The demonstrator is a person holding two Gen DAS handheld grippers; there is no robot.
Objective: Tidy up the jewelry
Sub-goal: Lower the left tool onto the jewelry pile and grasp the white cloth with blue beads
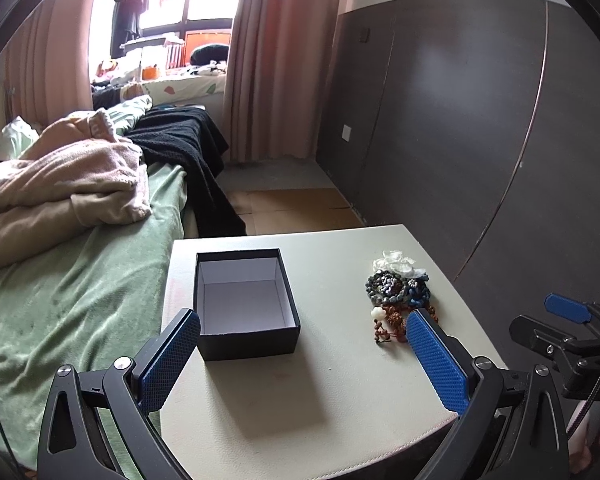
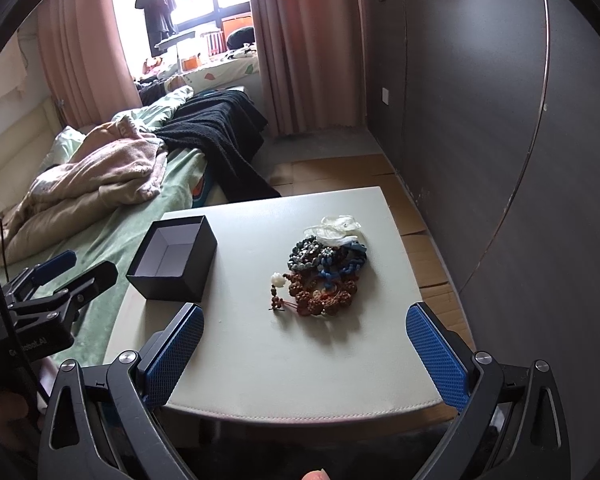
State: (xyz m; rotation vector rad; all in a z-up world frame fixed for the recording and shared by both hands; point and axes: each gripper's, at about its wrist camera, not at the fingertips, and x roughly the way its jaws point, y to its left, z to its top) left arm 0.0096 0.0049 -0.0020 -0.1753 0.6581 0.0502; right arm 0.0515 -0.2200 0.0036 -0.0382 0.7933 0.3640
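heaped on the pale bench (image 2: 260, 344): jewelry pile (image 2: 326, 268) of brown seed beads, blue-grey braided cords, white shell pieces on top. just left, apart: open black box (image 2: 174, 258), white-lined. left gripper (image 1: 302, 354) and right gripper (image 2: 304, 350) hovering, jaws wide apart, holding nothing.

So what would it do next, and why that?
Probably the right claw moves forward and down onto the pile of bracelets. Both claws are open and hold nothing, the black box sits open and empty, and the pile lies straight ahead of the right claw on the table.
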